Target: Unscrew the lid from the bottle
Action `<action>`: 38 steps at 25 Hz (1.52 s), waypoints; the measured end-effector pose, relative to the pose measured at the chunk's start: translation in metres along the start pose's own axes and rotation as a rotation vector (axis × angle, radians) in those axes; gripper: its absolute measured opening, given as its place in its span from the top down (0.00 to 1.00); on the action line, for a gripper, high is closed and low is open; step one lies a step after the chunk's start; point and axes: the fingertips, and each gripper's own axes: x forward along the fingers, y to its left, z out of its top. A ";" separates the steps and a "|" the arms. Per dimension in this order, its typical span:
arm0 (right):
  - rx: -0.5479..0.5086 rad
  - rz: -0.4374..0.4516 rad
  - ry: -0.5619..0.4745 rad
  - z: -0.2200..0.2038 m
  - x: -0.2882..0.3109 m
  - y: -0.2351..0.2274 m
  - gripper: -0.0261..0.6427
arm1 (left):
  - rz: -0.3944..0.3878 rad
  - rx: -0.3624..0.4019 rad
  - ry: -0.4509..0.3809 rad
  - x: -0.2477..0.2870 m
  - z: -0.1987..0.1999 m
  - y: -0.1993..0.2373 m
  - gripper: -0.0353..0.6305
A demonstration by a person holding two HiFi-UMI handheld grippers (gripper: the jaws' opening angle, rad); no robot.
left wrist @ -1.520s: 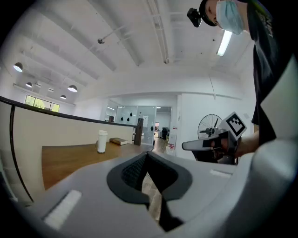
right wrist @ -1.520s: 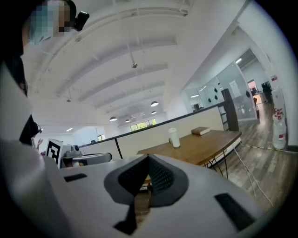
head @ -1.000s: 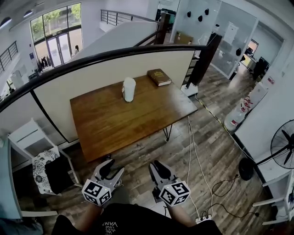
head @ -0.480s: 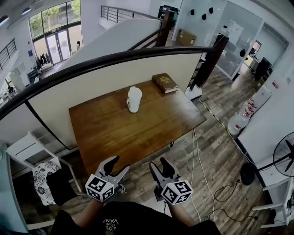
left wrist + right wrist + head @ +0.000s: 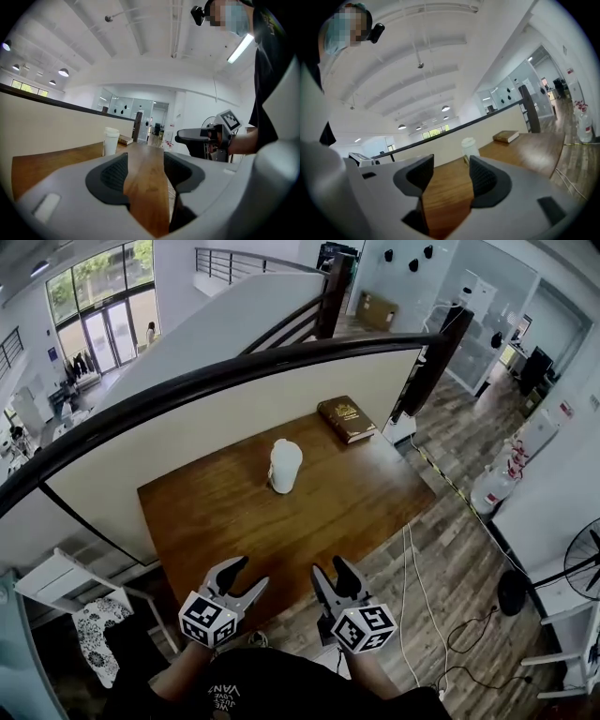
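A white bottle (image 5: 285,466) with a white lid stands upright near the far side of the wooden table (image 5: 234,521). It also shows small in the left gripper view as the bottle (image 5: 111,141) and in the right gripper view as the bottle (image 5: 469,149). My left gripper (image 5: 242,579) hangs at the table's near edge, jaws apart with nothing between them. My right gripper (image 5: 337,579) sits beside it, also open and empty. Both are far short of the bottle.
A brown book (image 5: 346,418) lies at the table's far right corner. A half wall with a dark rail (image 5: 234,371) runs behind the table. A white chair (image 5: 56,582) stands at the left, cables (image 5: 417,596) trail on the floor at right.
Both grippers' jaws have opened wider. The view has come closer to the table, and the grippers now reach its near edge.
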 end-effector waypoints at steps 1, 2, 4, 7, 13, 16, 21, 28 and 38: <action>0.001 -0.009 -0.001 0.001 0.007 -0.003 0.65 | -0.007 -0.001 0.007 0.004 0.000 0.006 0.61; 0.002 -0.017 0.000 0.002 0.014 -0.007 0.65 | -0.015 -0.001 0.014 0.009 -0.001 0.012 0.60; 0.003 -0.030 0.008 0.000 0.025 -0.013 0.65 | -0.029 0.002 0.032 0.018 -0.007 0.021 0.60; -0.006 -0.037 0.024 -0.001 0.044 -0.024 0.65 | -0.037 -0.007 0.050 0.034 -0.014 0.035 0.59; -0.020 -0.011 0.054 0.006 0.088 -0.059 0.65 | -0.024 -0.029 0.066 0.086 -0.029 0.058 0.56; -0.031 0.031 0.091 0.009 0.110 -0.075 0.65 | 0.000 -0.034 0.083 0.115 -0.037 0.068 0.52; -0.054 0.110 0.138 0.014 0.145 -0.097 0.65 | 0.050 -0.029 0.091 0.163 -0.035 0.085 0.50; -0.078 0.201 0.205 0.009 0.185 -0.123 0.65 | 0.119 -0.021 0.131 0.218 -0.049 0.112 0.48; -0.083 0.270 0.261 0.003 0.222 -0.149 0.65 | 0.246 -0.059 0.110 0.255 -0.047 0.160 0.43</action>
